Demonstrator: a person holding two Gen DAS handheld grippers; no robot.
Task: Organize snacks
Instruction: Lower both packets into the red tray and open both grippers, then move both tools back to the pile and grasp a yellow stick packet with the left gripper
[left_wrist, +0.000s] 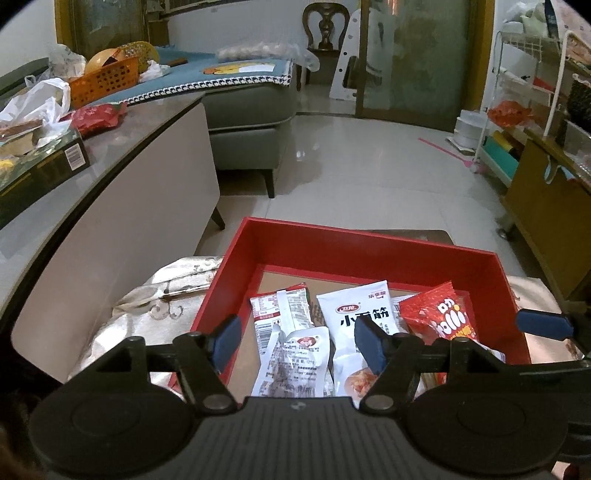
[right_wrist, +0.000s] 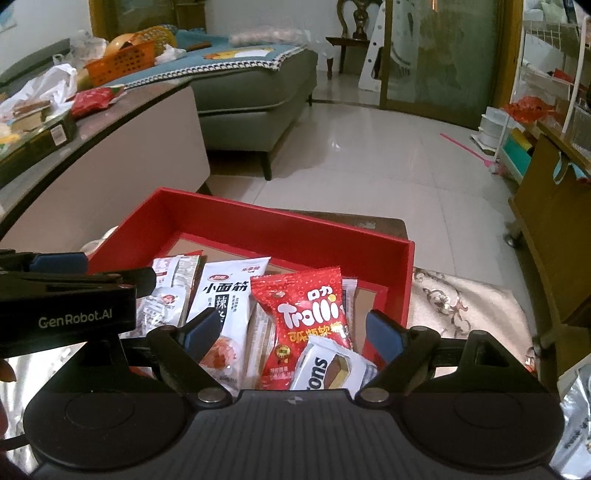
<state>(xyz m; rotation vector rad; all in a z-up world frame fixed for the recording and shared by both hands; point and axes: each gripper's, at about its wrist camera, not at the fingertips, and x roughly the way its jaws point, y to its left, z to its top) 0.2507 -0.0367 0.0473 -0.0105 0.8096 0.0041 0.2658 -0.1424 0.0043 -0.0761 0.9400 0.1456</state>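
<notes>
A red box (left_wrist: 369, 243) (right_wrist: 280, 225) holds several snack packets. A white packet with Chinese print (left_wrist: 360, 310) (right_wrist: 225, 295), a red Trolli bag (left_wrist: 439, 314) (right_wrist: 306, 306), a small white sachet (left_wrist: 291, 365) and a red-and-white packet (left_wrist: 284, 302) lie inside. A white wafer packet (right_wrist: 328, 365) lies on the Trolli bag. My left gripper (left_wrist: 299, 343) is open and empty above the sachet. My right gripper (right_wrist: 293, 330) is open and empty over the wafer packet and Trolli bag. The left gripper also shows at the left of the right wrist view (right_wrist: 74, 295).
The box rests on a patterned cloth (left_wrist: 159, 306) (right_wrist: 461, 306). A grey table (left_wrist: 110, 155) at left carries a dark box (left_wrist: 40, 166), bags and an orange basket (left_wrist: 105, 79). A sofa (left_wrist: 247, 110) stands behind. A wooden cabinet (left_wrist: 546, 206) and rack (left_wrist: 524, 92) stand at right.
</notes>
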